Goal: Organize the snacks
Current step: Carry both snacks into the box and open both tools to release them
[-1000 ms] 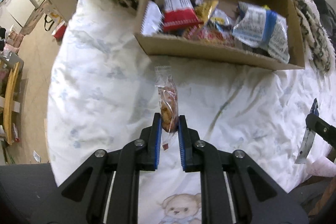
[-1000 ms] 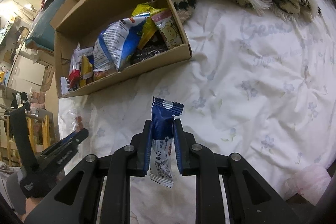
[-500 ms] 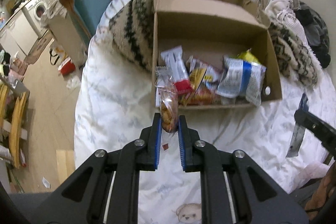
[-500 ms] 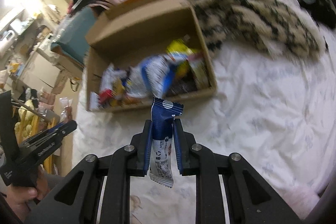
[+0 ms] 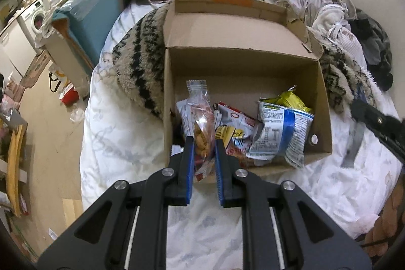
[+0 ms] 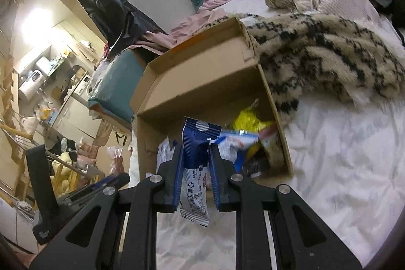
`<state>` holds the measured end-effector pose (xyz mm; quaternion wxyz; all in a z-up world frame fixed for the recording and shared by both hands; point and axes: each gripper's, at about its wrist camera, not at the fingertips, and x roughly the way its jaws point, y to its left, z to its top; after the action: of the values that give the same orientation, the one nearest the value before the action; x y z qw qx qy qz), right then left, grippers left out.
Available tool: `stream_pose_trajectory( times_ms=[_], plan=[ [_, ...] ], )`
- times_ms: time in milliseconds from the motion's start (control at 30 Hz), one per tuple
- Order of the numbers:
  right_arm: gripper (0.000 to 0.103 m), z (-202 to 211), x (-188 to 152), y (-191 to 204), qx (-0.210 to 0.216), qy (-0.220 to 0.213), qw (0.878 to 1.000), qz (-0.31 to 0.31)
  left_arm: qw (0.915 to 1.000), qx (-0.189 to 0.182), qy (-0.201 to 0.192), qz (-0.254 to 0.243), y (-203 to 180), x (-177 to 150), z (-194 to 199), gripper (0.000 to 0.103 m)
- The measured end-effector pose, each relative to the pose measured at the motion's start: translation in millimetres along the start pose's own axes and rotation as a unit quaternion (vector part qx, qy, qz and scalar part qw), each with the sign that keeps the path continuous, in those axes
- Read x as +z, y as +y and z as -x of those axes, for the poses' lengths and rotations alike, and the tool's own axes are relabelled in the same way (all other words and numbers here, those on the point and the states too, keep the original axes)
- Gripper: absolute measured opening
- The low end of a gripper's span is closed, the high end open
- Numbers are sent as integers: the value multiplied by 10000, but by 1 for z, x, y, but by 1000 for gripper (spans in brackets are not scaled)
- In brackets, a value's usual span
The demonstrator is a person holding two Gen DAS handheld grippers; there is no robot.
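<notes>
My left gripper [image 5: 204,148] is pinched tight on a clear packet [image 5: 200,128] of brownish snacks, gripped low so most of the packet stands up past the pads, where I can see where its top will go. It hangs in front of the near left corner of the box [image 5: 243,62], which sits on the white quilt [image 5: 119,133] with its lid flap folded back, so the mouth is wide open to me. Inside, the bags [image 5: 278,133] already lie heaped along the near wall, leaving bare floor behind them. My right gripper [image 6: 195,156] is clamped on a blue wrapper [image 6: 196,143], held about its middle with the tail dangling below the pads. It too points at the box's near wall; I judge both are ready to drop in.
</notes>
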<state>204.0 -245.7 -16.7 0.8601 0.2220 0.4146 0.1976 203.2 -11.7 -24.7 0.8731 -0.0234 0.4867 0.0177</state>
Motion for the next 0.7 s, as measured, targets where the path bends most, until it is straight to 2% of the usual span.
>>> stream_pose_trajectory(
  times_ms=[333,633,700],
  plan=[
    [21,-71,28,13,236,516,9984,65,9998,-119,117,-126,1,22,-31,13],
    [24,-113,25,16,473,968,9942,-9,9993,-226,281,-119,2,24,-52,13],
    [27,-116,22,16,537,1041,9931,-4,9990,-295,326,-77,4,22,-54,16]
  ],
)
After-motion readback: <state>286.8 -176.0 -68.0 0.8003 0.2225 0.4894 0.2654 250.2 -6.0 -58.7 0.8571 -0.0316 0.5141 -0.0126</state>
